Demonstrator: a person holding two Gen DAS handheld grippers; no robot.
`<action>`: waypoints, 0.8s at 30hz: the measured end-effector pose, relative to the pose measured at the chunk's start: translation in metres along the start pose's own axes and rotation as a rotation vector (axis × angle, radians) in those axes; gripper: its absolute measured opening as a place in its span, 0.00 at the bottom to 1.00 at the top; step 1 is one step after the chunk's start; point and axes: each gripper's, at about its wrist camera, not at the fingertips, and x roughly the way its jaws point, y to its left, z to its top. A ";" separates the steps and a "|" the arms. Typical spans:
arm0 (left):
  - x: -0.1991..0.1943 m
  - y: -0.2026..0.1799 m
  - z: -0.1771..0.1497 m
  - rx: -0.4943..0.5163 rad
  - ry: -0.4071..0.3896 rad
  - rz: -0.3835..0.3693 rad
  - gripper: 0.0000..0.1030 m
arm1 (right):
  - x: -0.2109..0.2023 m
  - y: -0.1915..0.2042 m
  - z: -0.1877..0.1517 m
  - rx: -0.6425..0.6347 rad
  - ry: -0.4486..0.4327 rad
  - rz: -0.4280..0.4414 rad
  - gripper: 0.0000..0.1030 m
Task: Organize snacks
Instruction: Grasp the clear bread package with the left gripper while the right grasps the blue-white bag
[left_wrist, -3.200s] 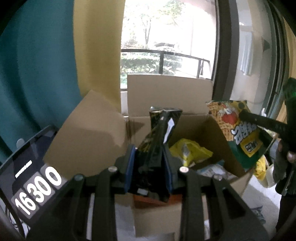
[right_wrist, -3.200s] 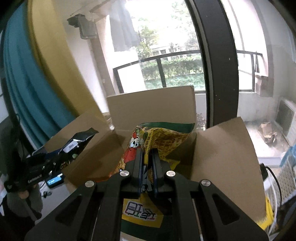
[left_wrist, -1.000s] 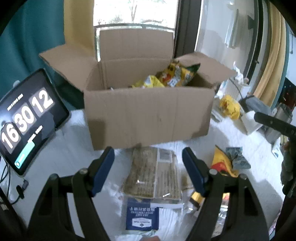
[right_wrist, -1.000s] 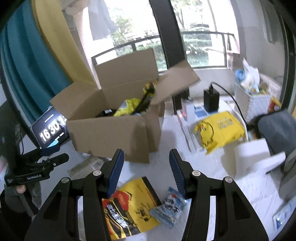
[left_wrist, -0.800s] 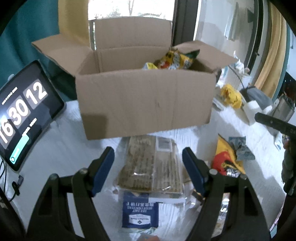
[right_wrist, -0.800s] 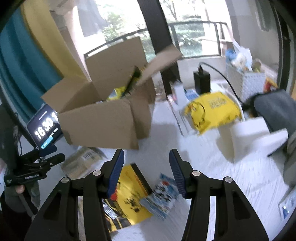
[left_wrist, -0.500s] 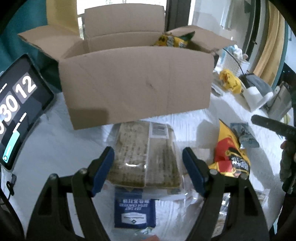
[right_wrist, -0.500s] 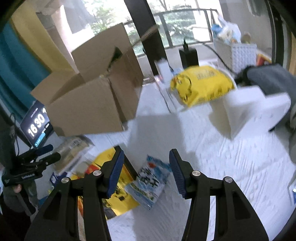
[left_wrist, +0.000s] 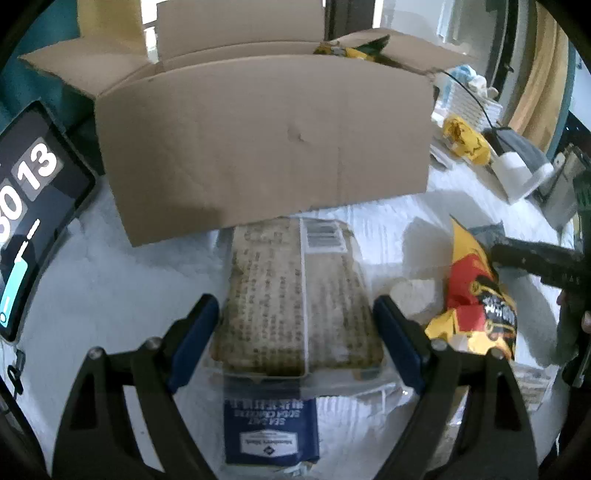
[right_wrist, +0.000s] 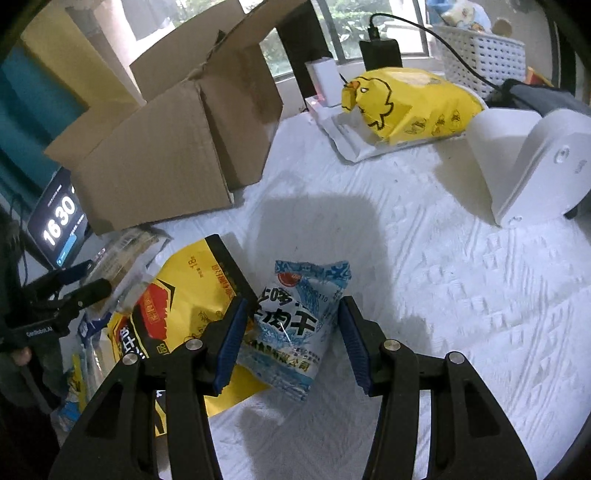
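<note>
Left tool (left_wrist: 295, 328) jaws, just widening, are straddling cracker pack (left_wrist: 299, 295); right tool (right_wrist: 291, 339) is bracketing blue jerky pouch (right_wrist: 295, 328) unclamped — seat deeper before closing.

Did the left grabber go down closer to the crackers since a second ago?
Yes. The left gripper has come down: against the cardboard box, the cracker pack now sits between its jaws, which have just been opening wider, not yet touching it.

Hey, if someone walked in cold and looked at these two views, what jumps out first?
The big open cardboard box at the back of the white cloth. In front of it, the open left gripper straddles a clear cracker pack, while the open right gripper brackets a blue-and-white snack pouch.
</note>
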 end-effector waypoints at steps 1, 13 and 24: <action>0.000 0.000 0.000 0.004 -0.003 -0.005 0.83 | -0.001 0.000 0.000 -0.002 -0.002 0.002 0.52; -0.027 -0.006 -0.011 0.051 -0.023 -0.069 0.74 | -0.021 -0.002 0.001 -0.001 -0.060 0.046 0.45; -0.061 -0.010 -0.038 0.082 -0.036 -0.083 0.74 | -0.041 0.010 0.005 -0.033 -0.097 0.059 0.45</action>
